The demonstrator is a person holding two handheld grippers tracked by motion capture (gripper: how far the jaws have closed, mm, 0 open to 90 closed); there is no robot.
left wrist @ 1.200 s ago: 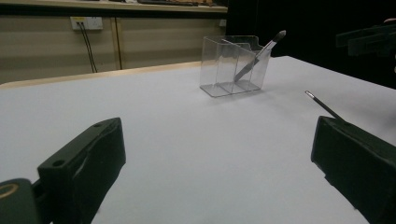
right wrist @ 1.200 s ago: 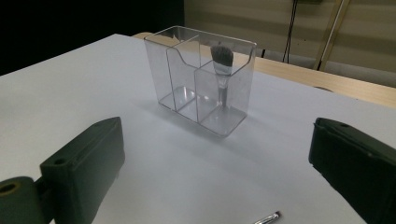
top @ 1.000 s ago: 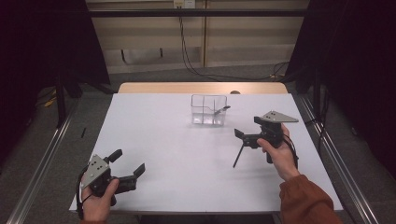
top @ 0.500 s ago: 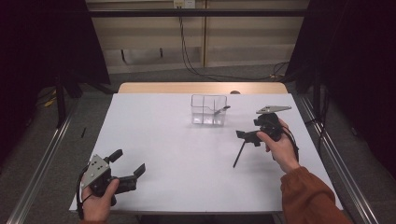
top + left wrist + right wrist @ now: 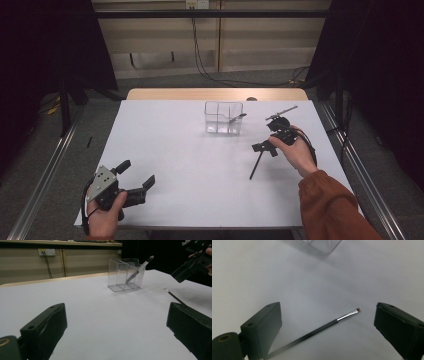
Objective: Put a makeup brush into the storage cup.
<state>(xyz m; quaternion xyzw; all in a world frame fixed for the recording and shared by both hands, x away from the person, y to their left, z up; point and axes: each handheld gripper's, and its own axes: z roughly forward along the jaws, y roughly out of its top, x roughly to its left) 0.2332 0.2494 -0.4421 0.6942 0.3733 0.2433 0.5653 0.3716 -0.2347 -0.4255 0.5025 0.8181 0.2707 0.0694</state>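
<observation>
A thin black makeup brush (image 5: 255,166) (image 5: 329,326) lies on the white table (image 5: 175,150), right of centre, bristle end toward the far side. My right gripper (image 5: 267,137) (image 5: 328,307) hovers just above its far end, pointing down at it. Its jaws have just been closing a little and stand open, with the brush on the table below the gap, untouched. A clear divided organizer (image 5: 223,118) (image 5: 125,275) stands at the far middle with another brush (image 5: 235,117) (image 5: 140,268) leaning in it. My left gripper (image 5: 136,173) (image 5: 115,307) rests open and empty at the near left.
The wooden far edge of the table (image 5: 215,94) runs behind the organizer. Metal rails (image 5: 45,170) flank the table on both sides. In the left gripper view the right gripper (image 5: 192,262) hangs at the upper right over the loose brush (image 5: 175,297).
My right gripper has shifted a little left and toward the far side and rolled, its grey plate now on edge. The loose brush and my left gripper have stayed put.
</observation>
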